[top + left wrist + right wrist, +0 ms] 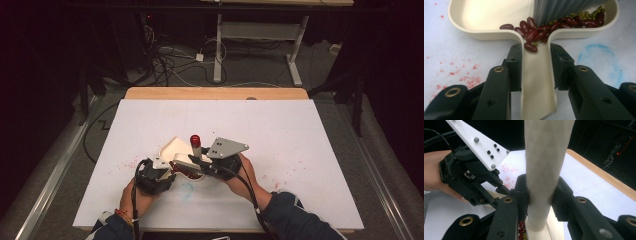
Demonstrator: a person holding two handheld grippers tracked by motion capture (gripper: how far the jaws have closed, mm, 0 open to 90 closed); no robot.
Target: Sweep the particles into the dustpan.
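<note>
Two claws clamp unlabelled items: left claw (pixel 535 67) dustpan (pixel 486 15), right claw (pixel 540 195) brush (pixel 546 157).

table brightly lit, surroundings dark; near jaws slightly blurred.

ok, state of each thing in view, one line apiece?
left gripper: shut on the dustpan's handle.
right gripper: shut on the brush handle.
dustpan: flat on the table, holding beans, left half bare.
brush: handle upright, grey bristles down in the pan.
kidney beans: piled at the handle's mouth.
green beans: heaped in the right corner.
table cover: stained red and blue.
</note>
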